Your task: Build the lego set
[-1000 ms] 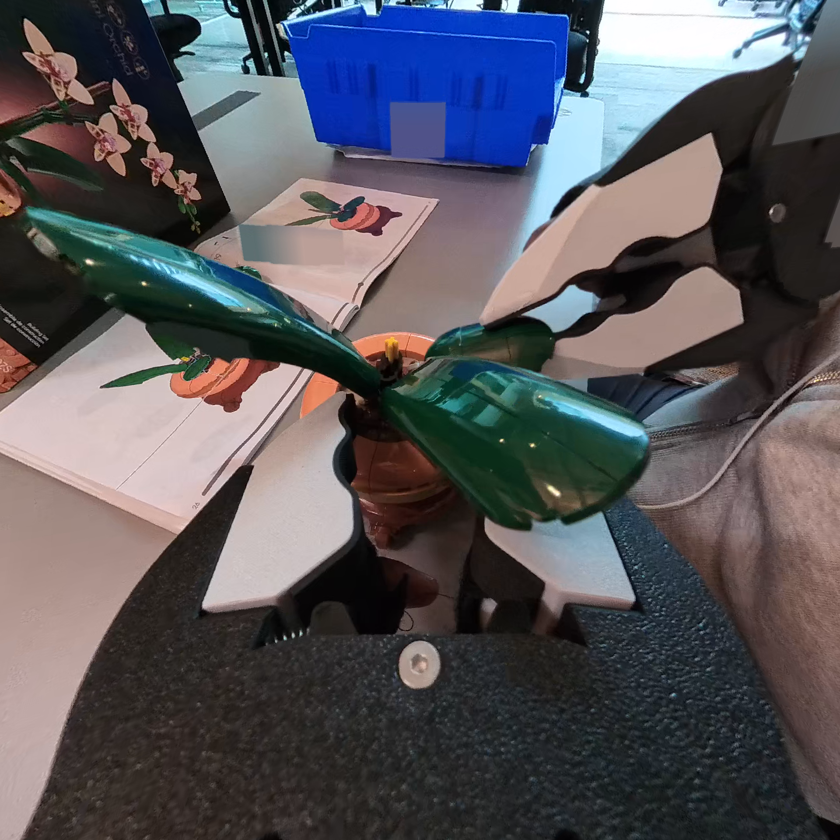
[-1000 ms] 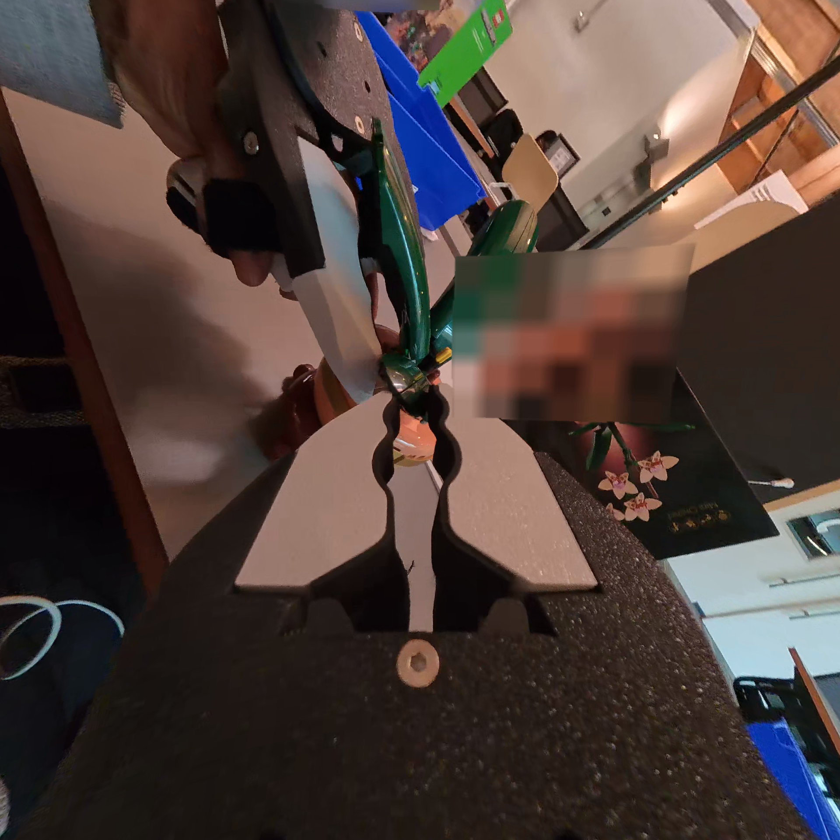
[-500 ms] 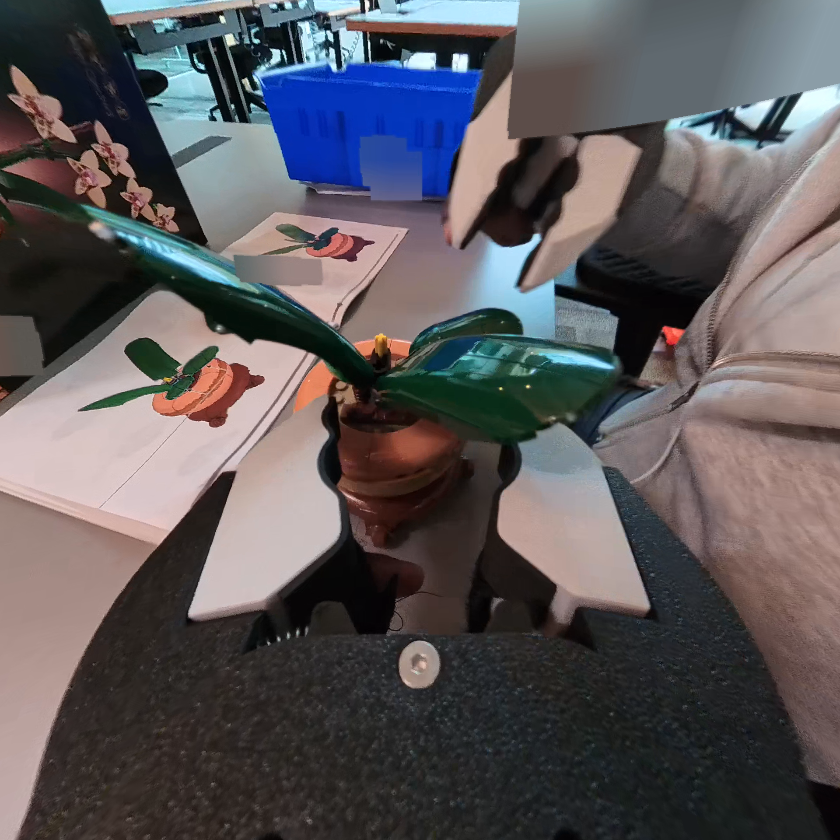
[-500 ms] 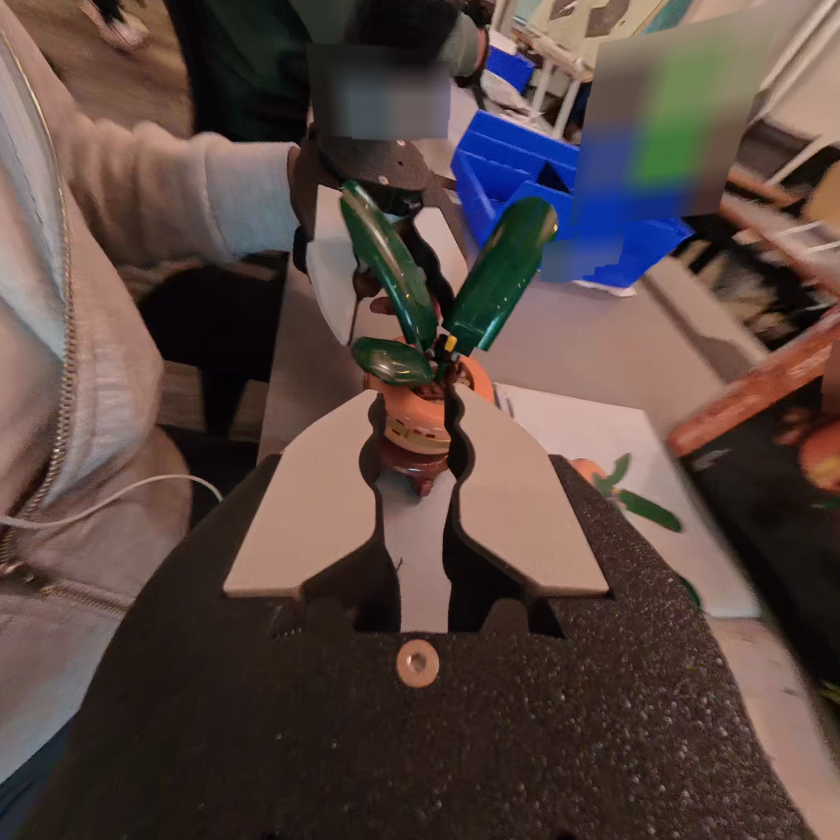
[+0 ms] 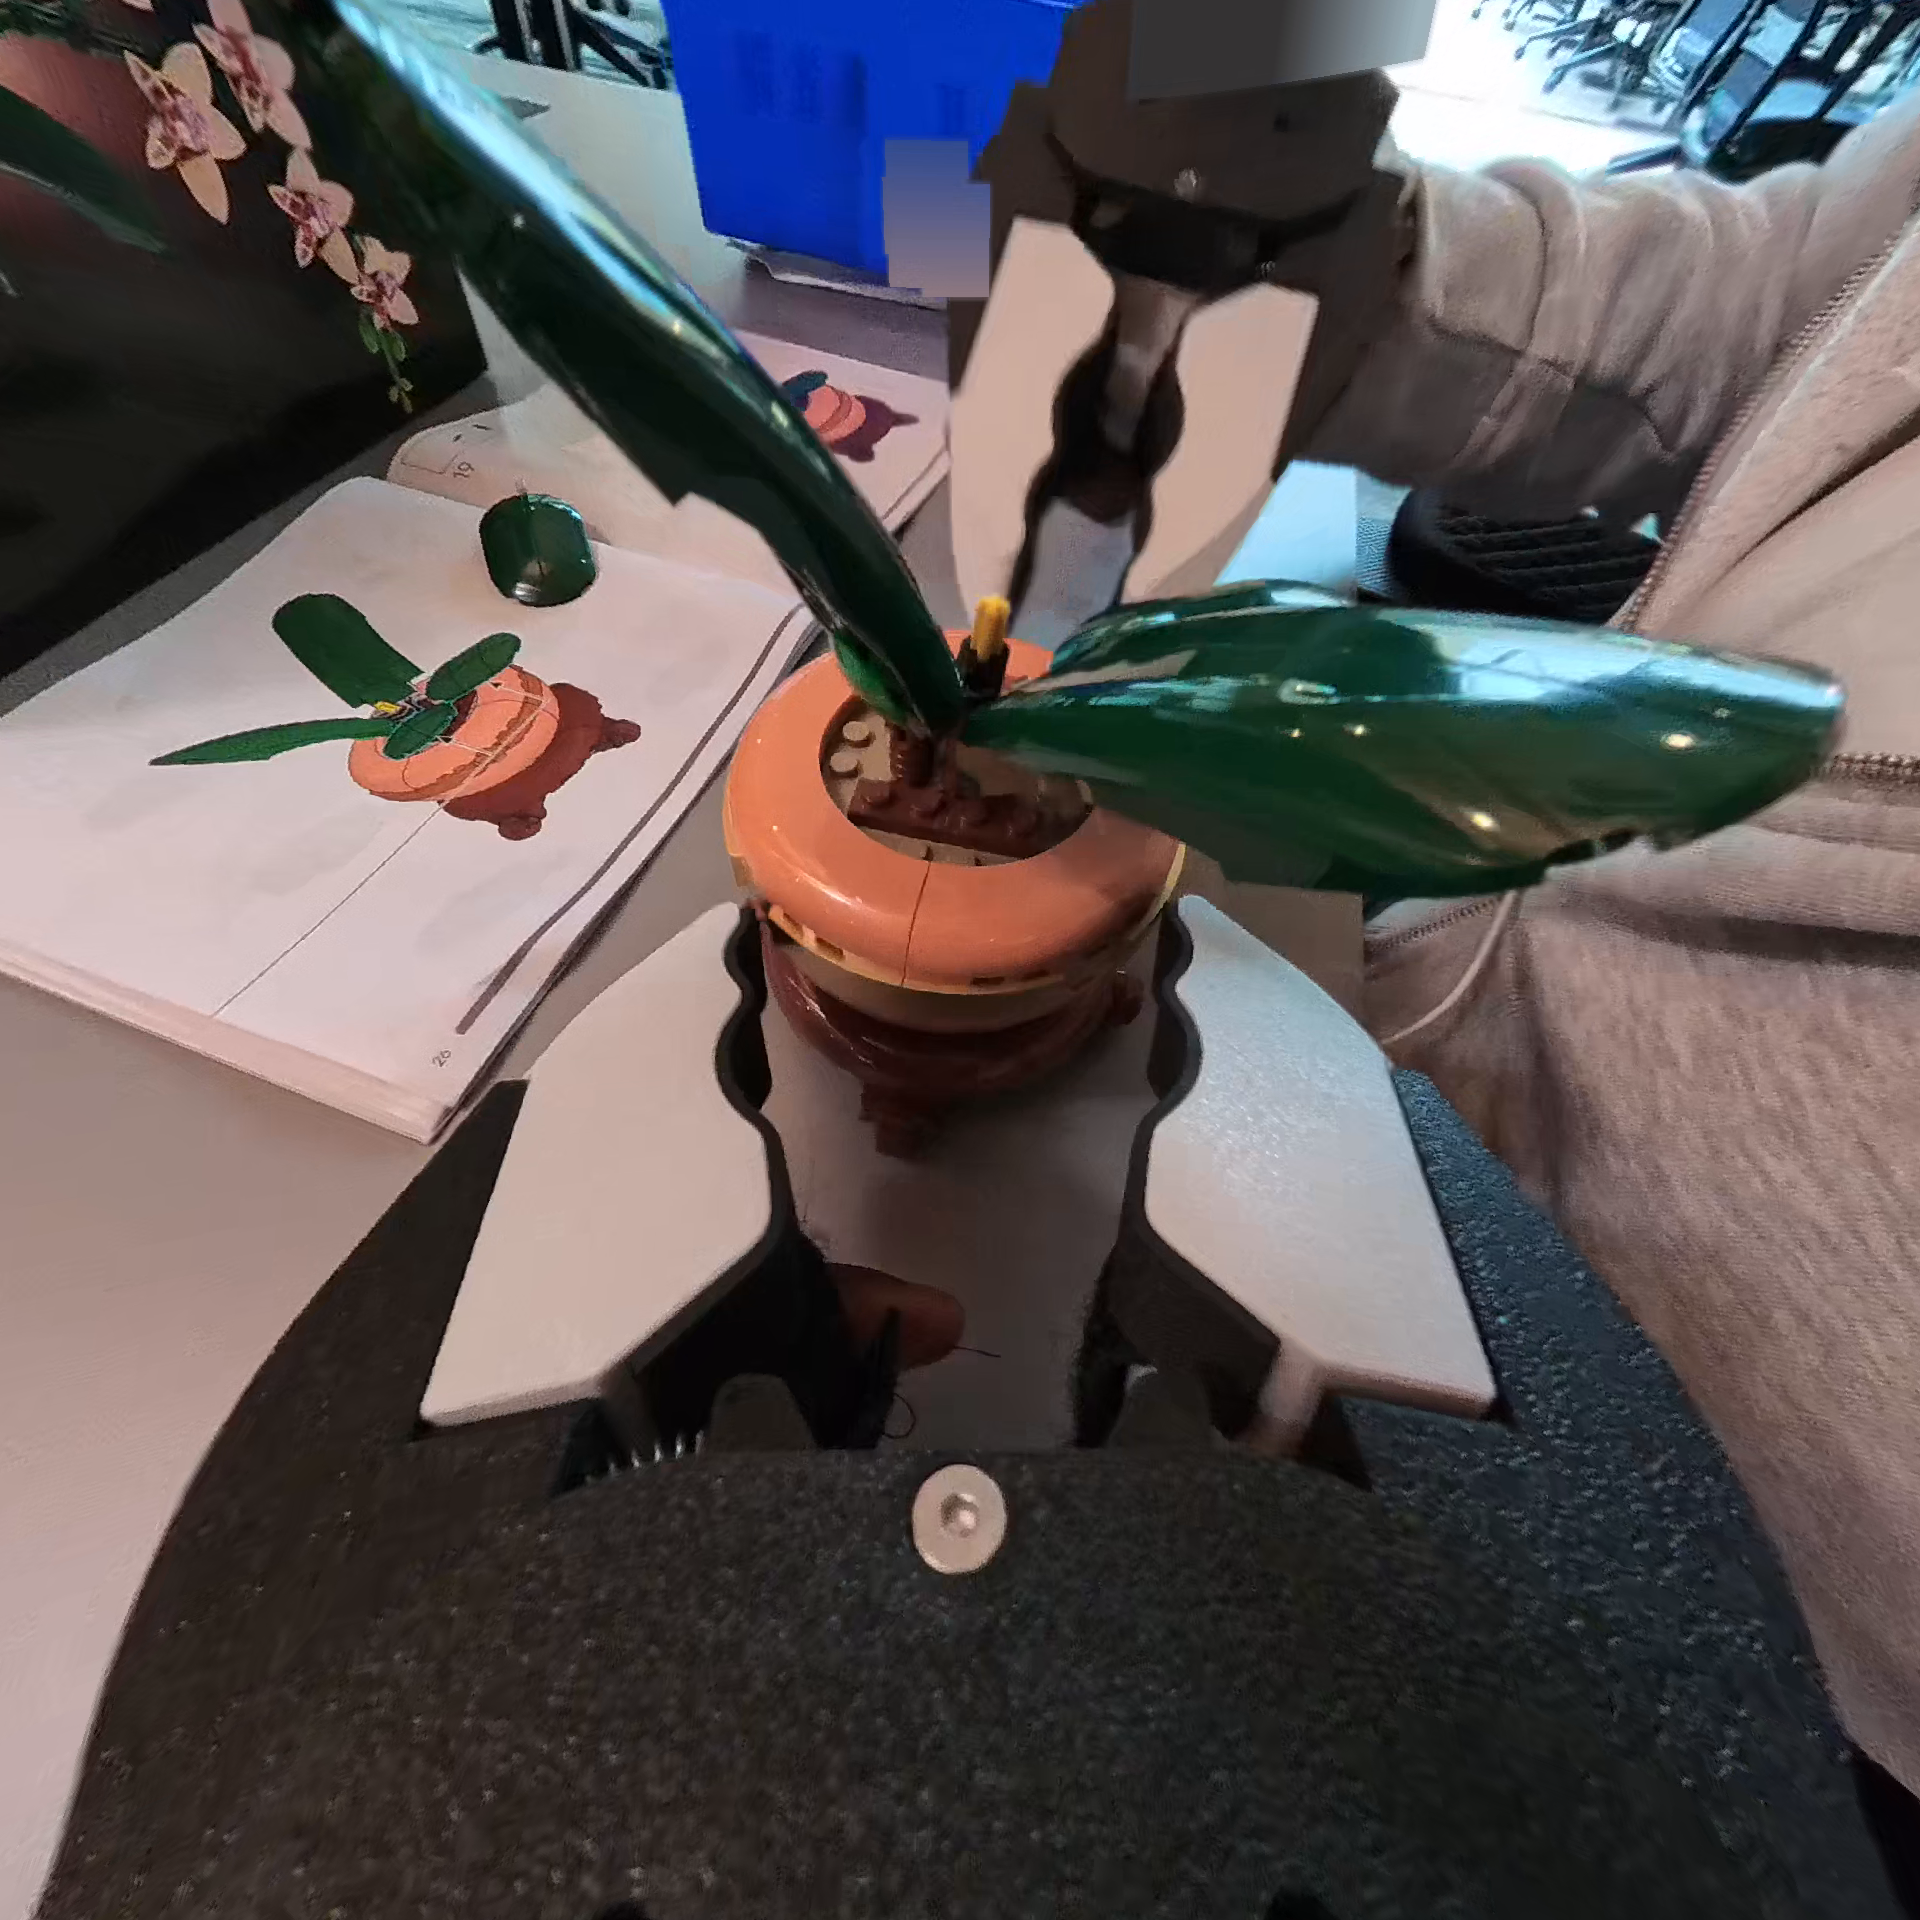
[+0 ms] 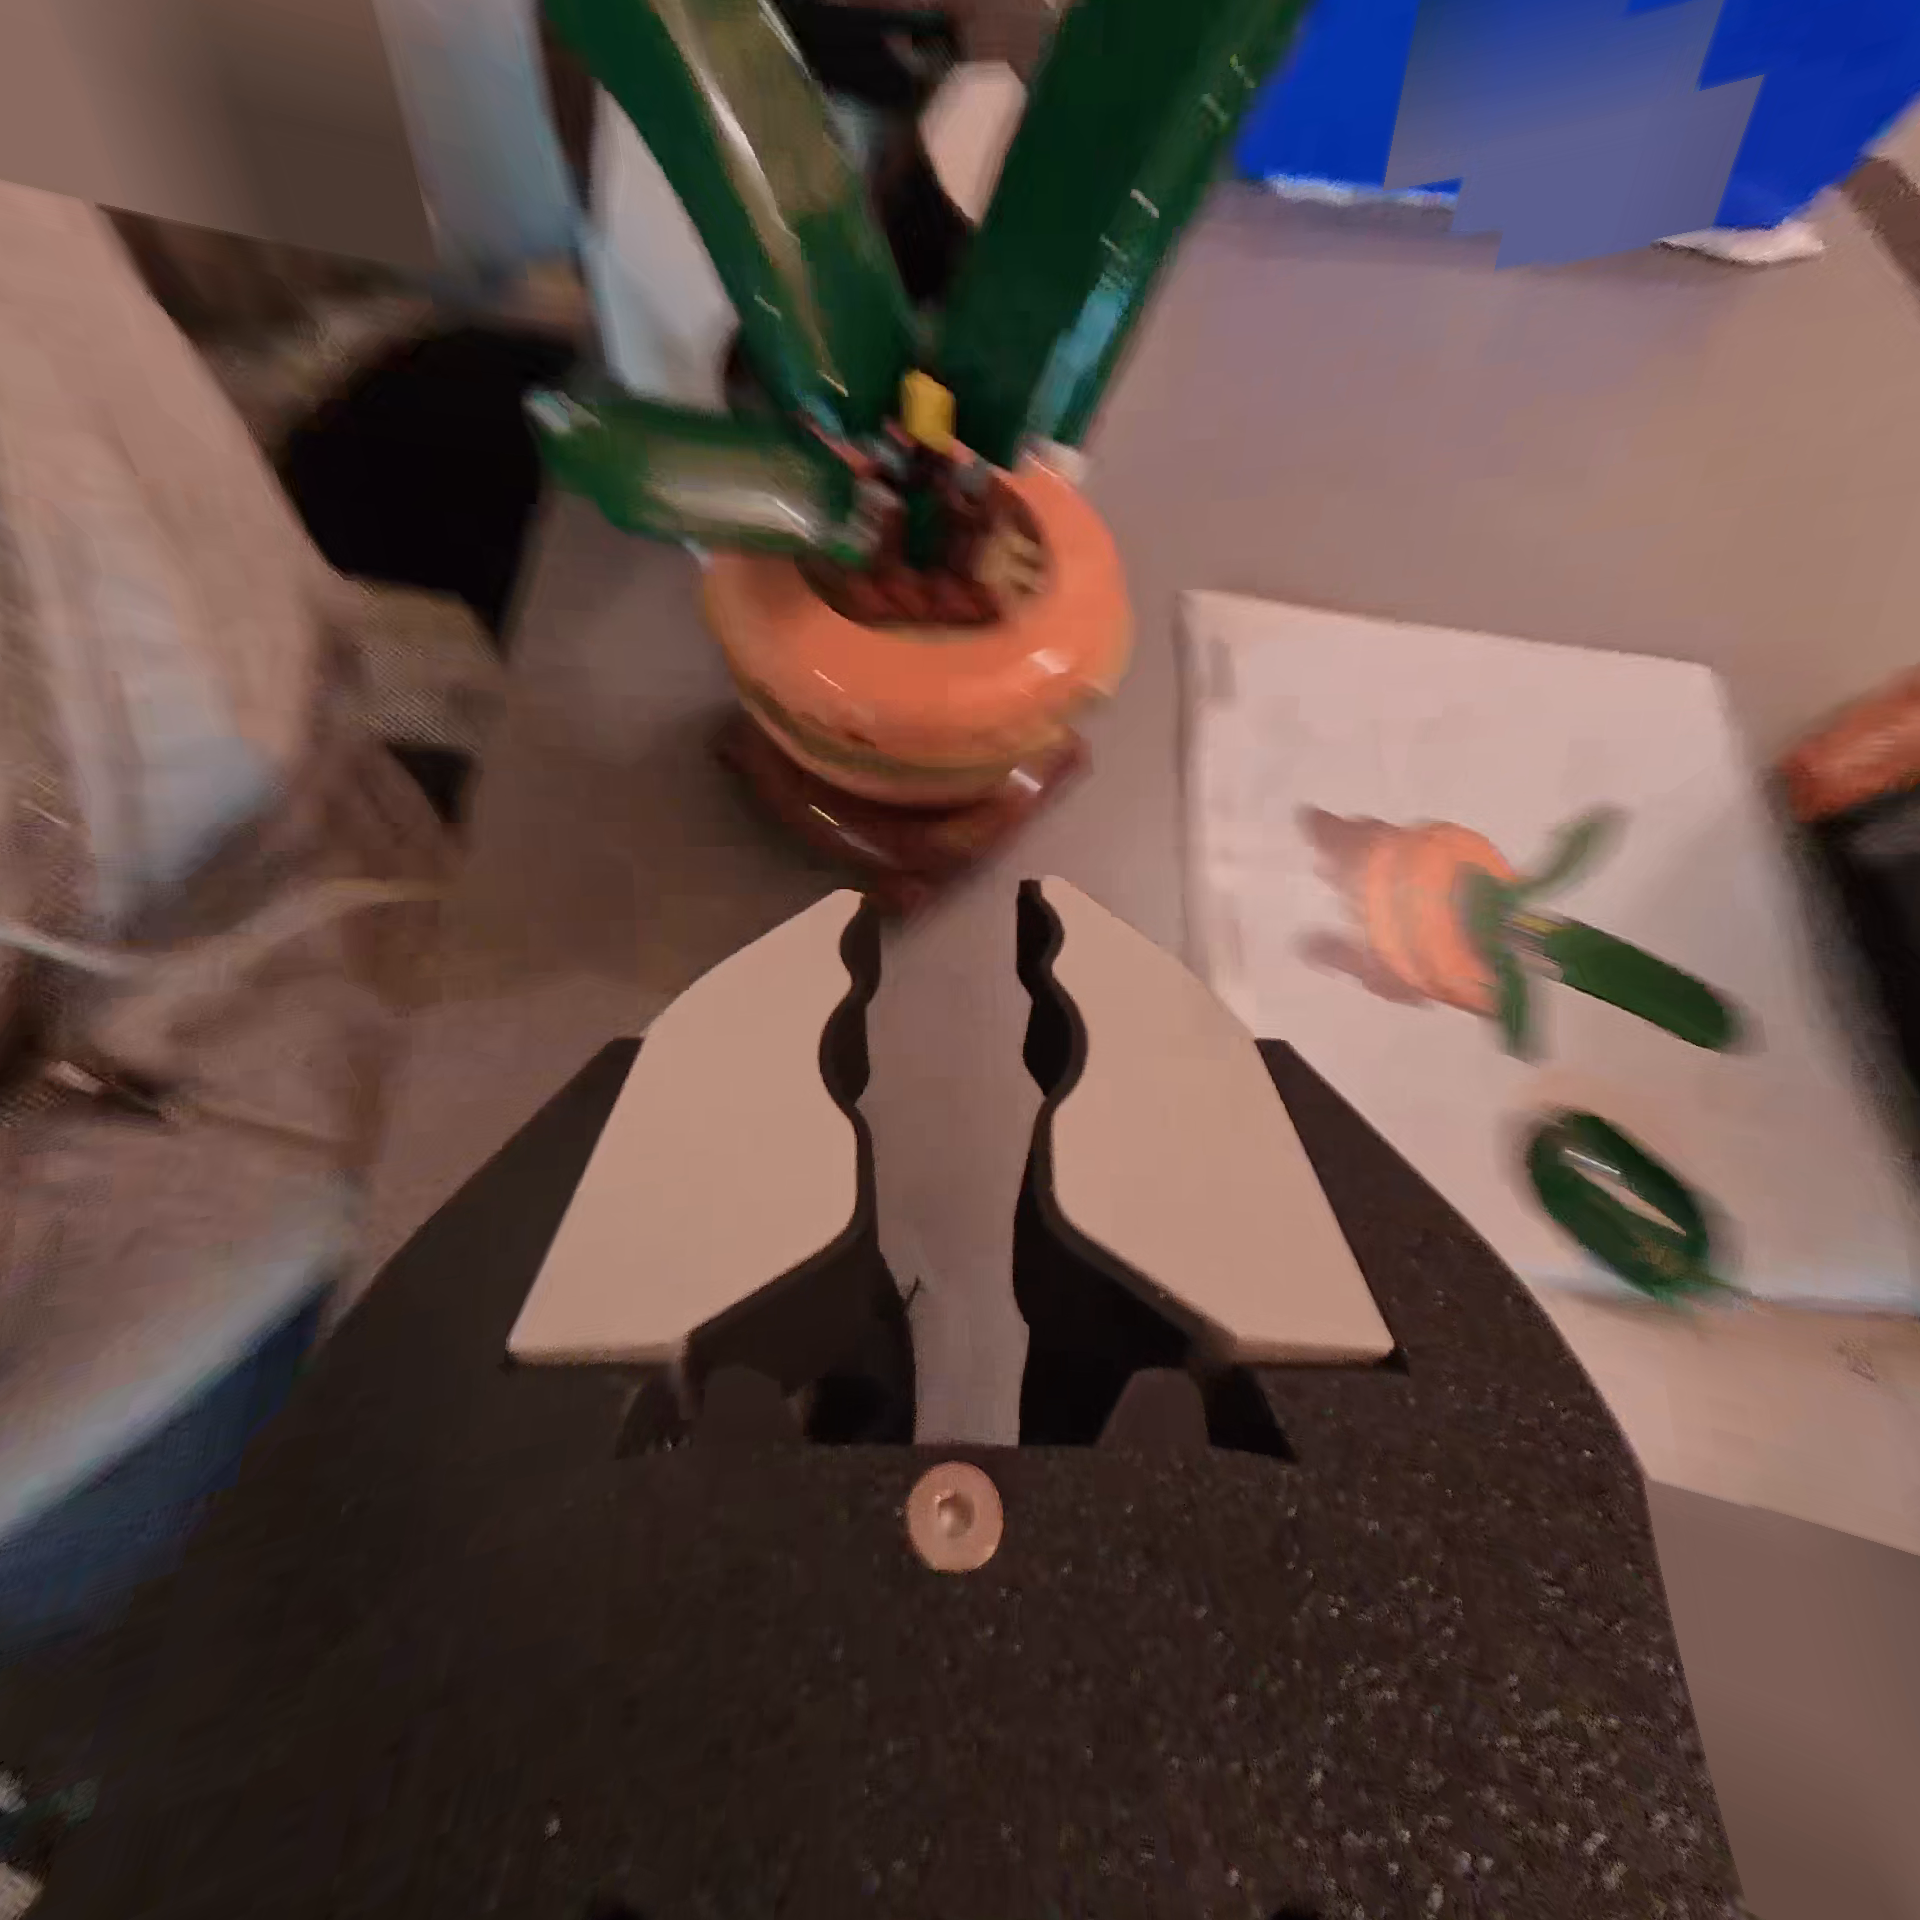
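Note:
The lego plant pot has an orange rim, a brown base, three dark green leaves and a yellow peg in the middle. It stands on the grey table. My left gripper is open, its fingertips flanking the pot's base just under the rim. My right gripper is open and empty, a short way from the pot. In the left wrist view it points down behind the pot. A loose dark green piece lies on the open manual.
A blue bin stands at the back of the table. A dark box with orchid pictures stands at the left behind the manual. A person's grey sleeve fills the right side. The right wrist view is blurred. Tip to tip, the grippers are about 8 cm apart.
My left gripper has drawn back and widened, so the pot now sits at its fingertips. My right gripper has let go of the small leaf and moved to the pot's far side.

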`<state>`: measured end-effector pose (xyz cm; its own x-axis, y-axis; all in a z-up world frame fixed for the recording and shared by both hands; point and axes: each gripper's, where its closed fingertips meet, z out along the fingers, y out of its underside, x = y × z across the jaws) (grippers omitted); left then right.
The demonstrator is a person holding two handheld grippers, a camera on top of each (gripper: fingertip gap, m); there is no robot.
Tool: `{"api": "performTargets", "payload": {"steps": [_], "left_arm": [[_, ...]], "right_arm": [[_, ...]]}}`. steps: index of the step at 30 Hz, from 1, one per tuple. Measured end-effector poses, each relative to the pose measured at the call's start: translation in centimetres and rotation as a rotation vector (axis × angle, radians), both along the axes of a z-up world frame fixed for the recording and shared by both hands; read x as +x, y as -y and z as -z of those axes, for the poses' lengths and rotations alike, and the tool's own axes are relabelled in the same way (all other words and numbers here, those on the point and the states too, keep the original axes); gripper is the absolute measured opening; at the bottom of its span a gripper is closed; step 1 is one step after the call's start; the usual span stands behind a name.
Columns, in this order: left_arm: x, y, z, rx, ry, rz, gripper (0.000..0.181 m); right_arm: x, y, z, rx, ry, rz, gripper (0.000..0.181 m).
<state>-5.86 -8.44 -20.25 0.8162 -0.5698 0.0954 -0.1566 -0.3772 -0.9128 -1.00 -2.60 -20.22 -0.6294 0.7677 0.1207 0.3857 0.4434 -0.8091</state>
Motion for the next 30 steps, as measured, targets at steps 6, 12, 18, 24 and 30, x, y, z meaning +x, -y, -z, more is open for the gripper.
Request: {"api": "performTargets", "payload": {"steps": [6, 12, 18, 24, 30], "left_arm": [[-1.9, 0.6, -0.9, 0.059, 0.018, -0.037, 0.070], [-5.3, 1.5, -2.9, 0.149, 0.061, -0.153, 0.068], [-9.6, 0.3, -4.9, 0.254, 0.099, -0.255, 0.066], [-11.7, -4.3, -7.0, 0.299, 0.185, -0.278, 0.061], [-8.0, -9.6, -5.8, 0.156, 0.306, -0.123, 0.053]], "right_arm": [[-3.3, -12.9, -1.5, 0.415, 0.115, -0.129, 0.033], [-4.8, -16.3, 5.0, 0.699, 0.420, -0.342, 0.052], [-7.2, -15.5, 4.6, 0.559, 0.267, -0.293, 0.016], [-9.3, -12.6, -2.7, -0.118, -0.054, -0.121, 0.002], [-11.5, -10.0, -7.0, -0.497, -0.174, 0.008, 0.002]]}}
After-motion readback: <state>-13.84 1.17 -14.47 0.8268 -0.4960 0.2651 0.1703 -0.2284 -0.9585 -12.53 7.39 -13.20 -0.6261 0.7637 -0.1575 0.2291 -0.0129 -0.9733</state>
